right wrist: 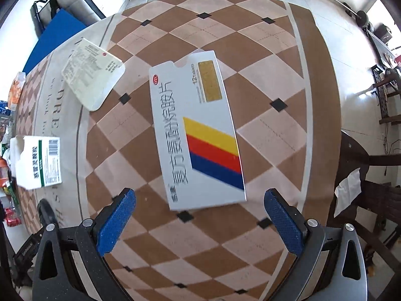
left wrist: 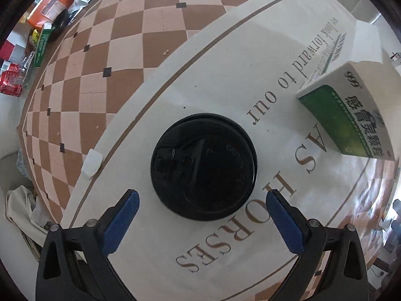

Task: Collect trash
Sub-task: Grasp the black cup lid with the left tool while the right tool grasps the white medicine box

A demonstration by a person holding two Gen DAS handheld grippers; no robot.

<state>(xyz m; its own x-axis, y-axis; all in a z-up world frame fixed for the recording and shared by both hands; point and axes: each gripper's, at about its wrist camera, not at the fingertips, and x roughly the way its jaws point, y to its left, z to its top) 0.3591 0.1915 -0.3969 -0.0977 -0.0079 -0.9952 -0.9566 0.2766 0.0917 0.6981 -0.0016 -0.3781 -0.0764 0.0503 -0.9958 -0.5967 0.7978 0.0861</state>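
Observation:
A black cup lid (left wrist: 204, 166) lies on the white centre of the tablecloth (left wrist: 220, 75). My left gripper (left wrist: 201, 198) hovers over it, open and empty, its blue pads just short of the lid. A green and white medicine box (left wrist: 348, 115) stands to the right. In the right wrist view, a flat white medicine box with yellow, red and blue stripes (right wrist: 198, 130) lies on the checkered cloth. My right gripper (right wrist: 199, 197) is open and empty above its near end. The green and white box (right wrist: 38, 161) and a white packet (right wrist: 92, 74) lie at the left.
A small white scrap (left wrist: 92, 163) lies by the cloth's brown line. Clutter of boxes and cans (left wrist: 37, 37) sits on the floor at far left. A dark wooden chair (right wrist: 363, 183) with a tissue (right wrist: 347, 190) stands past the table's right edge.

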